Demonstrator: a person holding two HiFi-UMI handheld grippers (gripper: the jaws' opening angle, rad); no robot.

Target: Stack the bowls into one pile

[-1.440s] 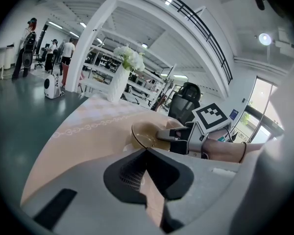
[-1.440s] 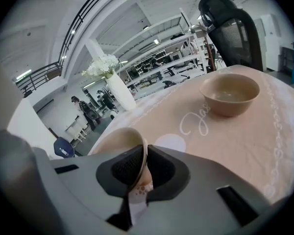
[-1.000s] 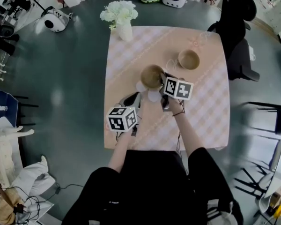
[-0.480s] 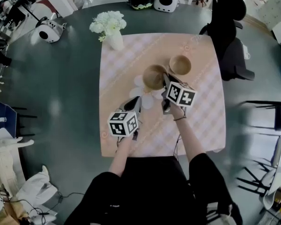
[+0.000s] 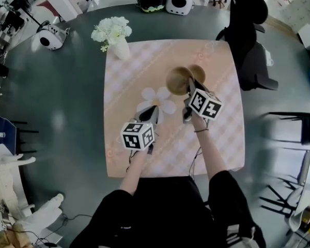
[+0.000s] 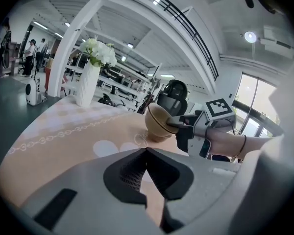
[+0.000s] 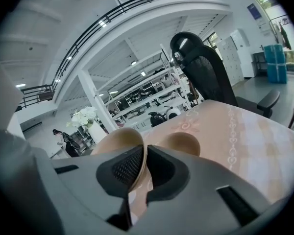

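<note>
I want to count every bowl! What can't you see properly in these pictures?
- The second bowl: in the head view it is mostly covered by the held bowl. In the right gripper view its bottom sits behind the fingers of the right gripper.
- Whether the two bowls touch: cannot tell in any view.
- Inside of the second bowl: hidden in both views.

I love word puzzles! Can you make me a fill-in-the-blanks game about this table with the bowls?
1. The right gripper pinches the tan bowl by its ____.
2. The left gripper is shut and holds ____.
3. The vase has ____ flowers in it.
4. The pictures show ____ bowls in all.
Missing words: rim; nothing; white; two.
</note>
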